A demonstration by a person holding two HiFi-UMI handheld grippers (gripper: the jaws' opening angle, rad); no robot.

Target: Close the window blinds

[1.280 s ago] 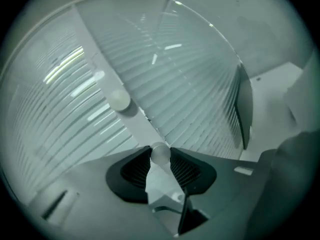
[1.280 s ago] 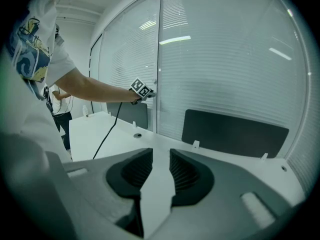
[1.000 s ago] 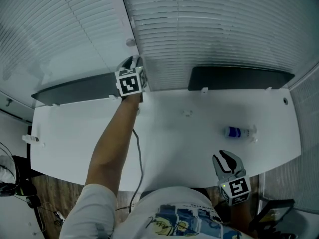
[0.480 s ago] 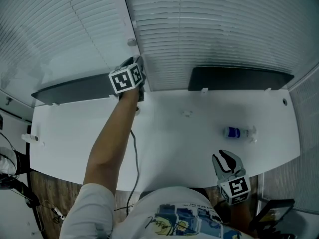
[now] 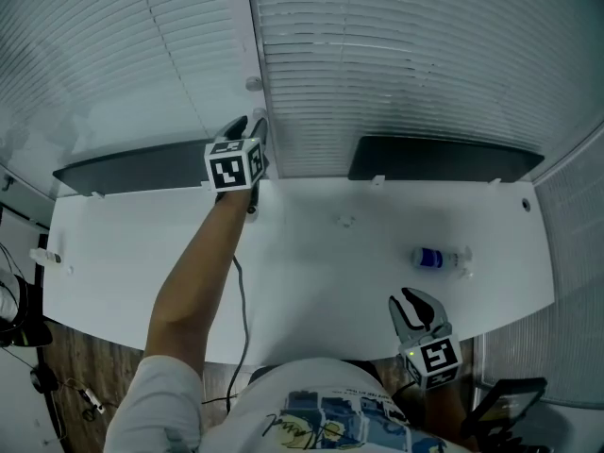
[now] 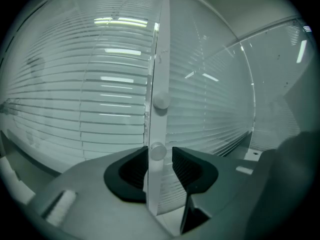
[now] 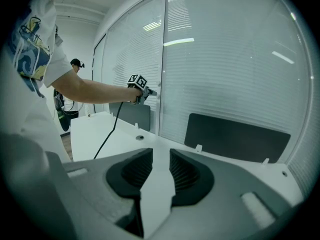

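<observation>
The left gripper (image 5: 249, 126) reaches out to the white vertical window post (image 6: 159, 59) between two panes. Its jaws have just been opening and now stand spread. The lower small round white knob (image 6: 157, 151) on that post sits between them, close to the left jaw, with a clear gap on the right. A second, matching upper knob (image 6: 161, 101) sits higher on the post. The white slatted window blinds (image 5: 406, 55) hang behind the glass on both sides of the post. The right gripper (image 5: 412, 302) hovers over the near edge of the white desk (image 5: 311, 272), well away from the blinds, jaws slightly parted with nothing between them
</observation>
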